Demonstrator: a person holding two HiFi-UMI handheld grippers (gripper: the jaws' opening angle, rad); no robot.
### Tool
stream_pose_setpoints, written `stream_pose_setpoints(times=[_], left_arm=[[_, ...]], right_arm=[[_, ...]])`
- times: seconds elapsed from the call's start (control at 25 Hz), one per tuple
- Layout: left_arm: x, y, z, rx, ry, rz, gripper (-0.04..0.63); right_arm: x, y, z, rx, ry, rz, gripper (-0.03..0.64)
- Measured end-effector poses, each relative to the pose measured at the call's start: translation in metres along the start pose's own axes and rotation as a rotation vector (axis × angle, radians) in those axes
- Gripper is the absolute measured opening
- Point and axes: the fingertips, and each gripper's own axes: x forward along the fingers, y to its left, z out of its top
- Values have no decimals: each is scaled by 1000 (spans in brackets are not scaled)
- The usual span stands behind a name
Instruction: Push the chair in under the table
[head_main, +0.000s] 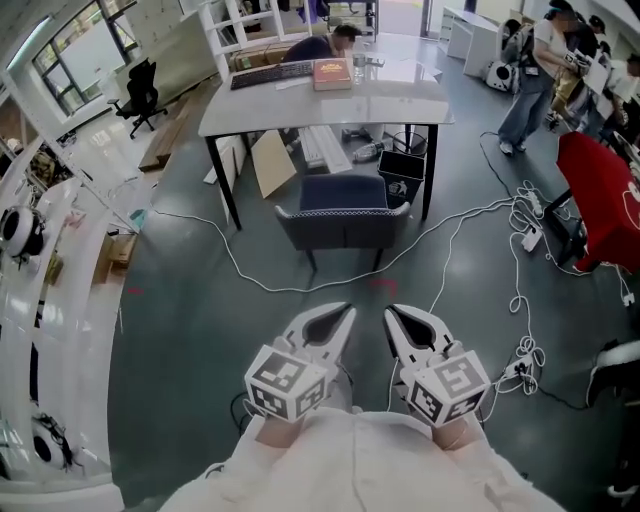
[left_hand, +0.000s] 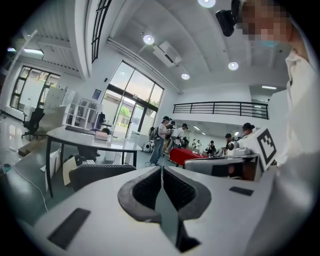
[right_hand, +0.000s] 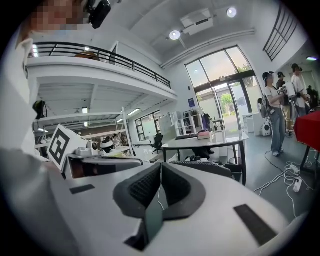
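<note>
Left tool and right tool sit closed, empty; my off-centre shove could slew the chair into a bench leg.

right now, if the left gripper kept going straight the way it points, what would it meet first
Probably the back of the chair; the left gripper aims roughly at it, though its own view puts the chair slightly left.

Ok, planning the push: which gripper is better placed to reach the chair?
Left, only just. The left gripper and right gripper are both shut, empty, side by side, short of the chair. The left lines up with the chair back's middle, the right with its right end.
</note>
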Motion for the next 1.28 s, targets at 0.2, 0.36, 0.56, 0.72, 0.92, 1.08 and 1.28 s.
stream_pose_setpoints(times=[0.2,0.36,0.56,0.72,0.92,1.08,1.28], left_arm=[[27,49,22,1,8,-7,25],[47,91,41,8,6,-18,25],[70,133,56,9,12,-41,25],[86,158,64,8,28,-67,25],[100,181,69,18,46,-99,25],[104,197,71,20,59,-108,25],[113,210,71,18,60,-113,25]], right_arm=[[56,-18,23,2,-5,-2,29],[98,-29,36,0,-7,-15,29],[141,-46,47,9,-9,-48,29],[167,-55,58,7,-5,-72,29],[195,-65,62,17,-11,-102,29],[210,-68,67,18,-5,-112,29],[222,-75,65,24,3,-123,29]])
